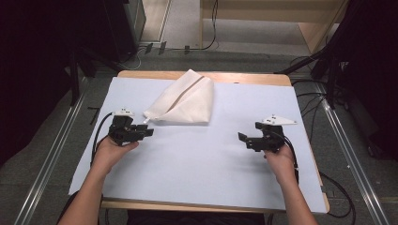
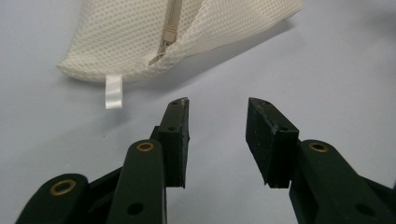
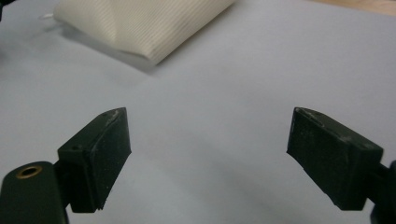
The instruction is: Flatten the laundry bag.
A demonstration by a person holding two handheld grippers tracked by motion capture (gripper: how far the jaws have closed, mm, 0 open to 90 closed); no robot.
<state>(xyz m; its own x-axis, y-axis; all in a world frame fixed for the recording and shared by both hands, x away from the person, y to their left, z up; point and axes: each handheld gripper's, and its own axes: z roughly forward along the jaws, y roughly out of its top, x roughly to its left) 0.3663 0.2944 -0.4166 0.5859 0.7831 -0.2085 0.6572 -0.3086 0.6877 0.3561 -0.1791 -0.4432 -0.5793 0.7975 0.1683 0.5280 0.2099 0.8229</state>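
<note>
A cream mesh zip bag (image 1: pixel 184 99) lies on the pale blue table cover (image 1: pixel 202 154), toward the back centre. In the left gripper view the bag (image 2: pixel 187 32) shows its beige zipper and a small white ribbon tab (image 2: pixel 113 91) at its near corner. My left gripper (image 1: pixel 149 131) sits just short of that corner, jaws apart with nothing between them (image 2: pixel 217 105). My right gripper (image 1: pixel 241 137) hovers at the right of the cover, well apart from the bag (image 3: pixel 140 23), its jaws spread wide and empty (image 3: pixel 210 114).
The cover lies on a wooden table whose edge (image 1: pixel 202 75) shows at the back. Dark stands and cables (image 1: pixel 328 70) flank the table on both sides. A metal rail (image 1: pixel 51 159) runs along the floor at left.
</note>
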